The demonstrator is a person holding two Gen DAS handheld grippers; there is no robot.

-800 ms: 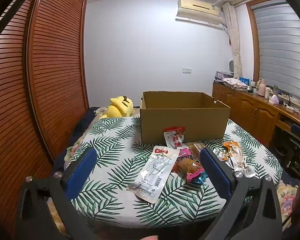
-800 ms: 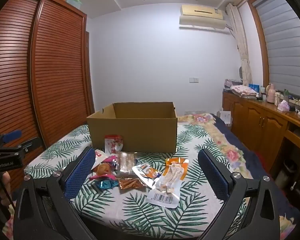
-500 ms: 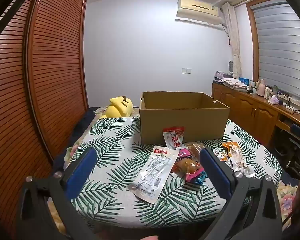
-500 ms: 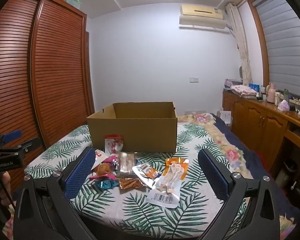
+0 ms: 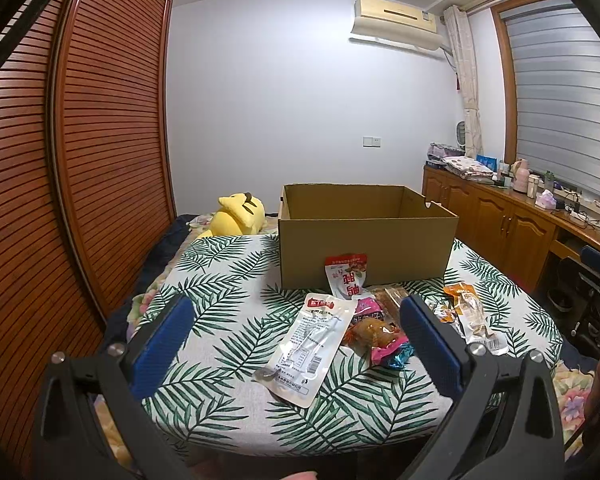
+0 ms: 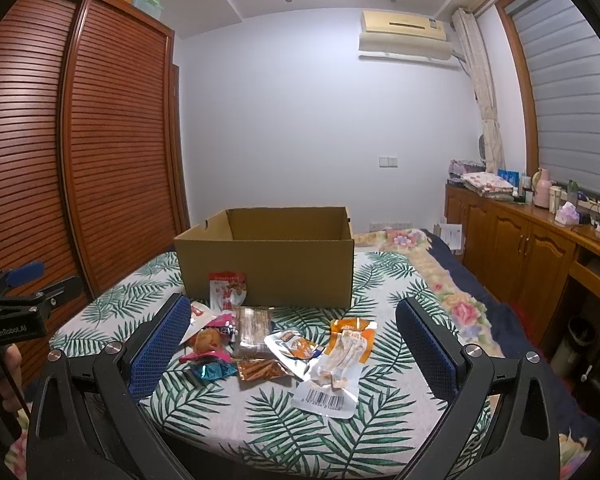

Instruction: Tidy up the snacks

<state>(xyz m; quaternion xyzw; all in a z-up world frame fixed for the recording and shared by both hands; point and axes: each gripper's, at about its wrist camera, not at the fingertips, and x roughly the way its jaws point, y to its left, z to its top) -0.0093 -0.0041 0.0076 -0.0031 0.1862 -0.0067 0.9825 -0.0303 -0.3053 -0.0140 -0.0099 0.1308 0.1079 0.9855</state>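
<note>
While nothing has shifted since a moment ago, left gripper (image 5: 294, 330) and right gripper (image 6: 288, 330) hover spread wide, empty; snacks (image 6: 276, 340) await the box (image 6: 268, 264) on the bed (image 6: 380, 432).

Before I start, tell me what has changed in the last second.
Nothing visibly changed. Both hand-held grippers, left and right, hang open and empty short of the snacks; the box sits where it was.

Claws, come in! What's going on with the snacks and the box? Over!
Left claw open, right claw open, both holding nothing. Snacks lie loose on the leaf-print cover, outside the cardboard box. Nothing blocks the box.
</note>
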